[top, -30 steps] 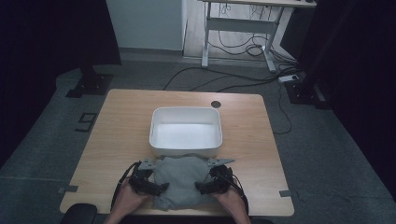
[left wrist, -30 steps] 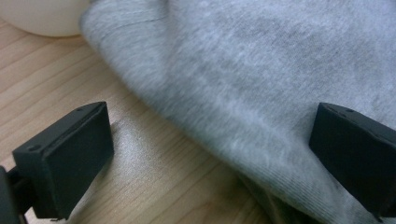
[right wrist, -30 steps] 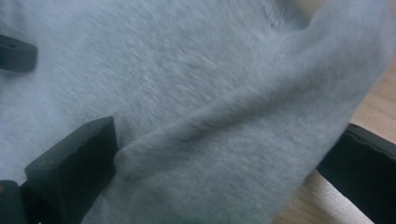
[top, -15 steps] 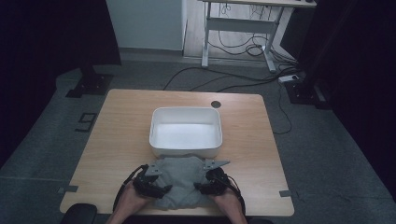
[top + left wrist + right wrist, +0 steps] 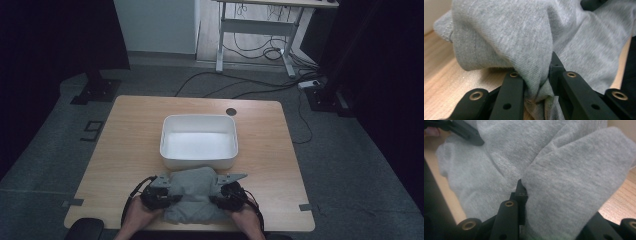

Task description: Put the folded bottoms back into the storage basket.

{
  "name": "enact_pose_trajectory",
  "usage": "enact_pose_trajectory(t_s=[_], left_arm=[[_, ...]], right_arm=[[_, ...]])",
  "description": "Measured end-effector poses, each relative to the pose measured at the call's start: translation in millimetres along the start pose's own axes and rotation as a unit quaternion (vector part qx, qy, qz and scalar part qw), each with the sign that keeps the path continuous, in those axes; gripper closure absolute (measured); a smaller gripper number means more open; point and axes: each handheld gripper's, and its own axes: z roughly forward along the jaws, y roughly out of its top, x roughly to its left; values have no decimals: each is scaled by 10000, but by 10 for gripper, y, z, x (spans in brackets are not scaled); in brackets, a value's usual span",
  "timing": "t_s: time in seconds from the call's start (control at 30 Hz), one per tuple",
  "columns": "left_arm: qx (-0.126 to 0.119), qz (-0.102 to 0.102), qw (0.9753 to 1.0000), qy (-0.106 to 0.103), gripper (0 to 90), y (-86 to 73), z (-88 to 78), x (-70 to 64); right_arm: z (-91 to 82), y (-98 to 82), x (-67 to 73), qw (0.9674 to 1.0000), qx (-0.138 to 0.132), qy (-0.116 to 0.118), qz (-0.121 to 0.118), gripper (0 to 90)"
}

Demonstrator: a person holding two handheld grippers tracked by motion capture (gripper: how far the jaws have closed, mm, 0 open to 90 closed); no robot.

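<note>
Left gripper (image 5: 537,82) just closed, pinching grey cloth (image 5: 506,35) (bunched fold), right gripper (image 5: 544,202) likewise clamping cloth

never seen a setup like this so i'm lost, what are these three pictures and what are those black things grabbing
There is no robot arm here. A person sits at a wooden table and holds a hand-operated two-jaw tool in each hand. The high view comes from a fixed camera above that person, looking forward and down. In it the left tool and the right tool sit at either side of a grey cloth, probably a knit garment, bunched at the near edge. Behind the cloth stands an empty white tub.

The other two pictures come from small cameras riding on the tools, looking along their black jaws. The left gripper view shows its jaws pinching a fold of the cloth. The right gripper view shows cloth pressed between its jaws too. Both tools have just been closing on the fabric.
</note>
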Motion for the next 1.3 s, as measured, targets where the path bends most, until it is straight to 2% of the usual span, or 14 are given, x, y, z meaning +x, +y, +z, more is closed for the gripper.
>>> enact_pose_trajectory(t_s=[0.3, 0.77, 1.3], left_arm=[[-192, 103, 9997, -64, 781, 92, -192, -63], [-230, 364, 9991, -55, 780, 340, -435, -155], [-308, 497, 9983, -39, 778, 642, -695, -142]], right_arm=[[-189, 67, 77, 9998, -146, 112, -79, 696], [-469, 197, 131, 9992, -325, 167, -143, 695], [-738, 454, 116, 9984, -495, 244, -132, 694]])
